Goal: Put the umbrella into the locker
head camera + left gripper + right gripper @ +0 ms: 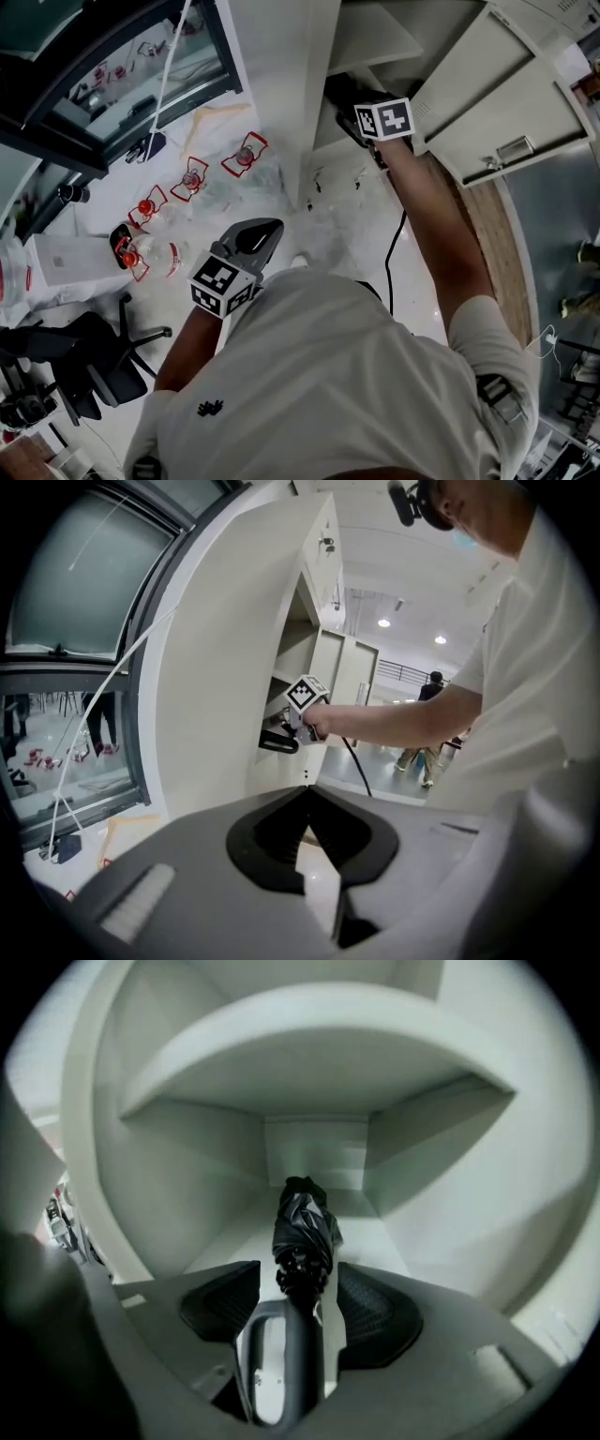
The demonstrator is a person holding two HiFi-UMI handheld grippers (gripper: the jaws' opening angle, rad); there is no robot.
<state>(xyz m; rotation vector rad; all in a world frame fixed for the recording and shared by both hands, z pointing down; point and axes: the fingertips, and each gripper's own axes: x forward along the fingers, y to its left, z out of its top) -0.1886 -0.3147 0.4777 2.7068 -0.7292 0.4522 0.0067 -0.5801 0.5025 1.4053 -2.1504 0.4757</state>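
A folded black umbrella (305, 1222) lies lengthwise on the floor of a pale locker compartment (234, 1232), tip toward the back wall. Its dark handle (286, 1354) runs back between the jaws of my right gripper (300, 1274). The jaws stand apart, with a sliver of space showing on each side of the umbrella. In the head view that right gripper (370, 127) reaches into the locker, whose door (506, 94) hangs open to the right. My left gripper (248, 248) is held low in front of the body, shut with nothing in it (305, 803).
Several bottles in red holders (192, 178) lie on the floor by a dark-framed window (112, 84). A black office chair (84, 361) stands at lower left. A black cable (392, 262) trails from the right arm. People stand far down the hall (431, 691).
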